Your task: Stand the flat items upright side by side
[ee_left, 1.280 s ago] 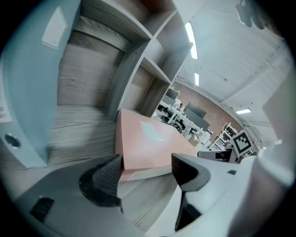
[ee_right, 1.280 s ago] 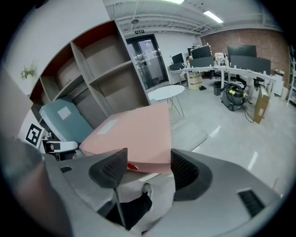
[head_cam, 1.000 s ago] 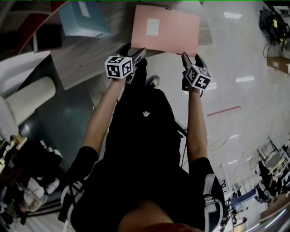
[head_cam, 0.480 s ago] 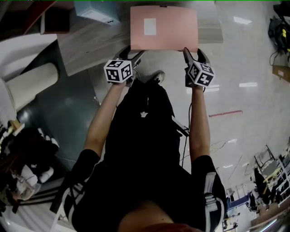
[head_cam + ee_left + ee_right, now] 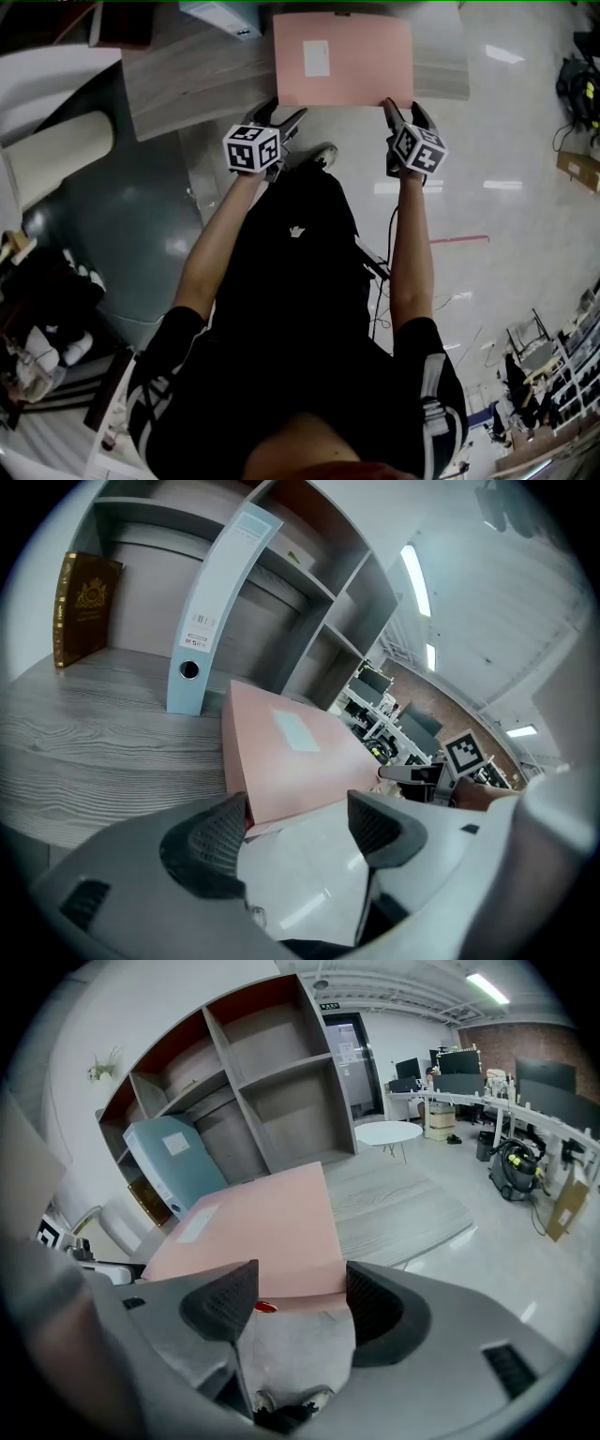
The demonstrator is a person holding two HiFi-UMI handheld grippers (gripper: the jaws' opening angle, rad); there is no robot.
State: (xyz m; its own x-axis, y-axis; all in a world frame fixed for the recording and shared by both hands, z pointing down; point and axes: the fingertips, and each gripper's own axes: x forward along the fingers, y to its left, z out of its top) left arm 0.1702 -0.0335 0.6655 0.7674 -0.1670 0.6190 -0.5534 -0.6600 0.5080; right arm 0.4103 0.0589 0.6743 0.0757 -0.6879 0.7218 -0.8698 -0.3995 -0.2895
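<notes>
The left gripper [image 5: 286, 118] and right gripper [image 5: 401, 107] gape empty at the near corners of the folder [image 5: 342, 58], flat on the desk [image 5: 178, 84] edge; an uneven pinch could drag it off.

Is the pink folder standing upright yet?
No, the flat pink folder lies on its broad face on the grey wood-grain table, while the pale blue binder behind it stands upright.
</notes>
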